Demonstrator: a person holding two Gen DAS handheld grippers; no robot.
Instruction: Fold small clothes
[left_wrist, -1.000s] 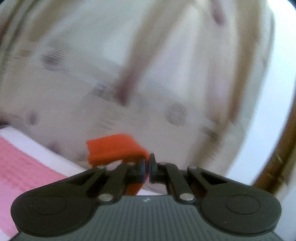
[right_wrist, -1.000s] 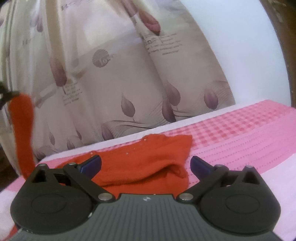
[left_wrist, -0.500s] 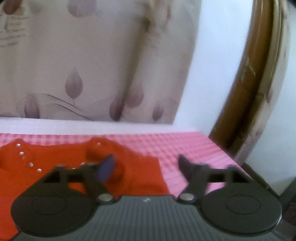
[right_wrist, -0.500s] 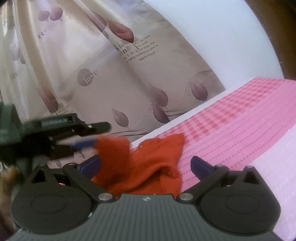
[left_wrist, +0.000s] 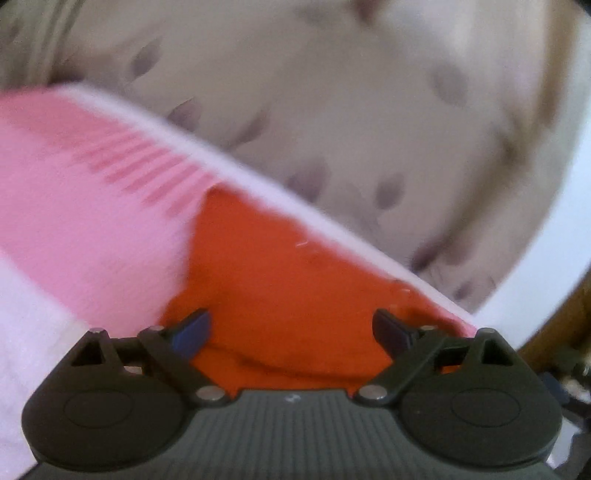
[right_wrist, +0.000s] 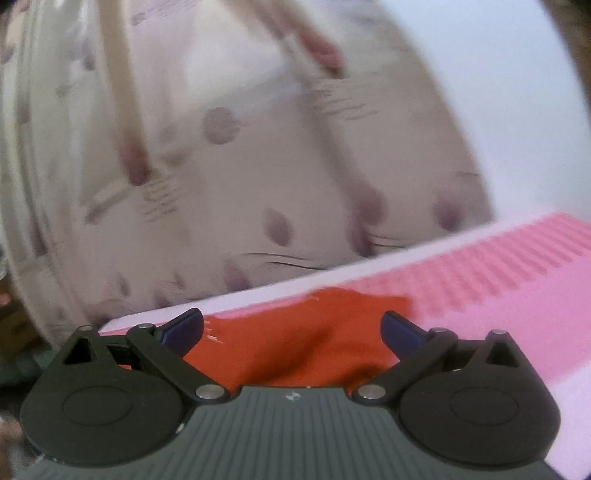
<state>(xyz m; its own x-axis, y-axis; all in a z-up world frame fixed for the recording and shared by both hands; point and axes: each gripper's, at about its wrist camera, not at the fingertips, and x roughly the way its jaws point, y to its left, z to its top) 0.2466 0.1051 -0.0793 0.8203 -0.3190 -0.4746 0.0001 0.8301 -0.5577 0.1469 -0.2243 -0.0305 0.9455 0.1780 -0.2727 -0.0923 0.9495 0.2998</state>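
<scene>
Both views were blurred, so I could not read fine detail. My left gripper (left_wrist: 291, 328) had its jaws spread wide; they had just been opening, and nothing was pinched between them. The orange garment (left_wrist: 280, 273) lay on the pink bed cover (left_wrist: 74, 206), below and ahead of the fingers, and its near edge was hidden behind the gripper body. My right gripper (right_wrist: 291, 328) also stood spread wide and empty. From this side the same garment (right_wrist: 295, 343) was partly cut off by the gripper. The curtain (right_wrist: 258, 166) behind was only smeared leaf shapes.
</scene>
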